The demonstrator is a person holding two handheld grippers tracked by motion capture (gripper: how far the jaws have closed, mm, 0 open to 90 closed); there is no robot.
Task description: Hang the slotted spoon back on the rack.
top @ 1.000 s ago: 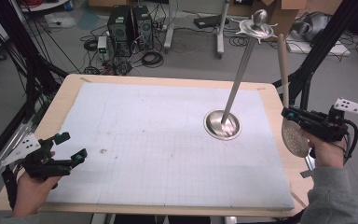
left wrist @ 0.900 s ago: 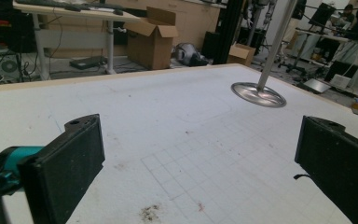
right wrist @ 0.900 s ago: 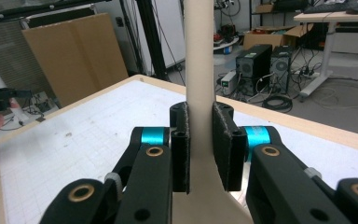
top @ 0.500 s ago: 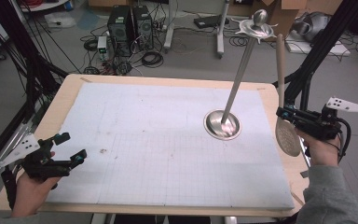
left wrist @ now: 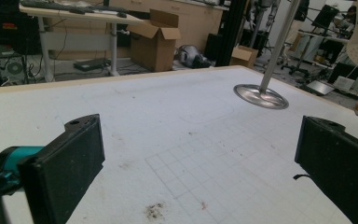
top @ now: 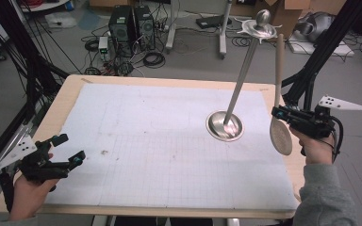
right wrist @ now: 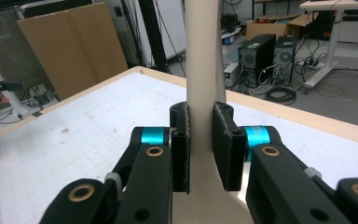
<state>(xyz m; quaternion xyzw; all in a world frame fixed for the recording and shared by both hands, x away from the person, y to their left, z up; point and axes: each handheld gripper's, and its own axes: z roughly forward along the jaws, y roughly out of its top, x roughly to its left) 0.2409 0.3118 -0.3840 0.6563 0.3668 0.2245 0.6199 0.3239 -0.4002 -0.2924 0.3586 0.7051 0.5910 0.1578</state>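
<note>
Gripping unlabelled wooden spoon, right tongs

No word, label, brand or number can be read anywhere — not on the white gridded mat ahead of the claws, which bears only faint ruled squares, nor on the cardboard boxes far beyond them — all too small or plain.

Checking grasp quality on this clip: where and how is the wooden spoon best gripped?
Grip the wooden spoon at the neck, where the flat handle widens into the bowl, as the right gripper does now. Its pads close on the handle's two narrow edges from either side, bowl hanging down, handle upright. The left gripper waits open.
</note>
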